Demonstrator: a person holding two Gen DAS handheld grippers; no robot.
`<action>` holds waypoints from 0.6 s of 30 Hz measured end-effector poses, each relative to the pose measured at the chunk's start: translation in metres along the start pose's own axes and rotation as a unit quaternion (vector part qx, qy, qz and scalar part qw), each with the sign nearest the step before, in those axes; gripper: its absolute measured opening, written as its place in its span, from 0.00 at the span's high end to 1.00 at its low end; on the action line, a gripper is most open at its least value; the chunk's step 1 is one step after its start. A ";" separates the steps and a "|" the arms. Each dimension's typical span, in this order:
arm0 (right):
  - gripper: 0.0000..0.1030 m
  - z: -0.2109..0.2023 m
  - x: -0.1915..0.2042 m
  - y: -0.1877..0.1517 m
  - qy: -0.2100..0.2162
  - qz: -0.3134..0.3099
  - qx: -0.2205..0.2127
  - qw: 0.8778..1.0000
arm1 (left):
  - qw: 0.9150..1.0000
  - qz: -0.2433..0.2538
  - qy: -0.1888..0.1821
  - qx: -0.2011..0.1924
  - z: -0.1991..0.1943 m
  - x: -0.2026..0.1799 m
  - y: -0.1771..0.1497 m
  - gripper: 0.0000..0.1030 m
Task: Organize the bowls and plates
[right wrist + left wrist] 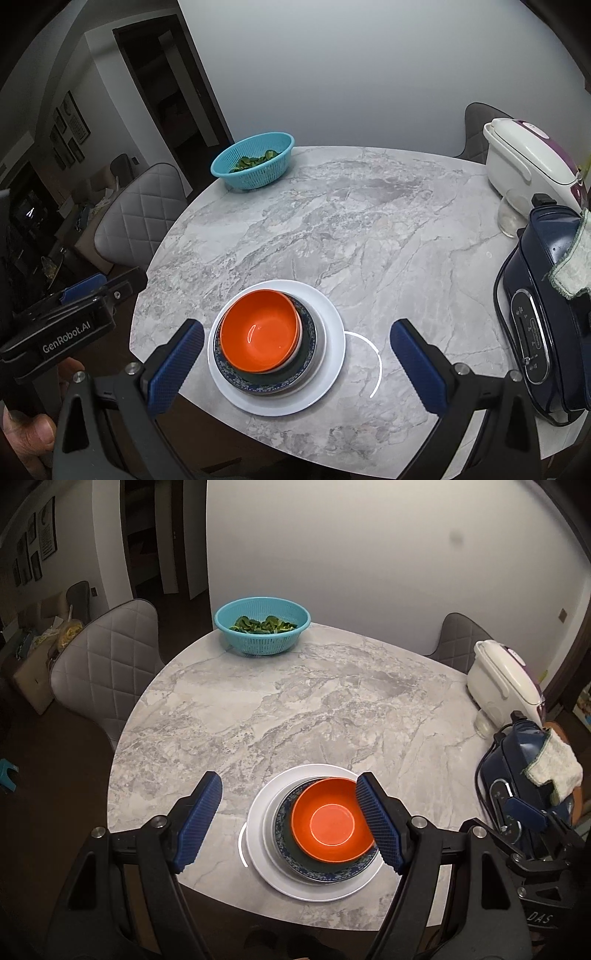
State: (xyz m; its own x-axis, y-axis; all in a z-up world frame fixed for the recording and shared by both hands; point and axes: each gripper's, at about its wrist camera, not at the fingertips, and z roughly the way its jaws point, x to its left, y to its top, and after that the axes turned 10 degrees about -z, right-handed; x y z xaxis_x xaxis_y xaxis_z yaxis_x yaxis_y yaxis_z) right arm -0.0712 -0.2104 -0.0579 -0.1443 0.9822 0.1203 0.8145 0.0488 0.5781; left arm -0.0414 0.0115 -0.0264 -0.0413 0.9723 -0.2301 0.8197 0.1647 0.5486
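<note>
Stack: glossy orange plastic bowl [328, 821] nested in dark blue patterned dish [288, 834] on wide white round plate [258, 830], largest lowest for stability, near front edge of grey marble surface [295, 701].
Left tongs [291, 821]: spread wide, empty, above stack.
Right tongs [297, 365]: wide apart, empty, apparently clear of stack.

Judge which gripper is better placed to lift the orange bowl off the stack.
Left, probably. The left gripper is open, with the orange bowl beside its inner pad. The right gripper is open too, centred beyond the white plate.
</note>
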 end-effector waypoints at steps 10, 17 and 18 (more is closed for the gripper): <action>0.00 -0.016 0.000 0.000 -0.005 -0.008 -0.030 1.000 | 1.000 -0.007 0.010 -0.003 -0.014 -0.007 0.010 0.28; 0.00 -0.022 -0.001 -0.002 -0.017 -0.005 -0.035 0.999 | 1.000 -0.022 0.018 0.003 -0.005 0.004 0.020 0.28; 0.00 -0.022 -0.001 -0.002 -0.019 -0.004 -0.032 0.999 | 1.000 -0.024 0.015 0.006 -0.003 0.006 0.019 0.28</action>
State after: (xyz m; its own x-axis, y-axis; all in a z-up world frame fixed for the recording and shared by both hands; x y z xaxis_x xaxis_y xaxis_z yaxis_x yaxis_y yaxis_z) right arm -0.0853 -0.2154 -0.0418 -0.1284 0.9880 0.0858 0.7750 0.0460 0.6302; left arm -0.0278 0.0208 -0.0144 -0.0976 0.9682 -0.2304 0.8227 0.2088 0.5288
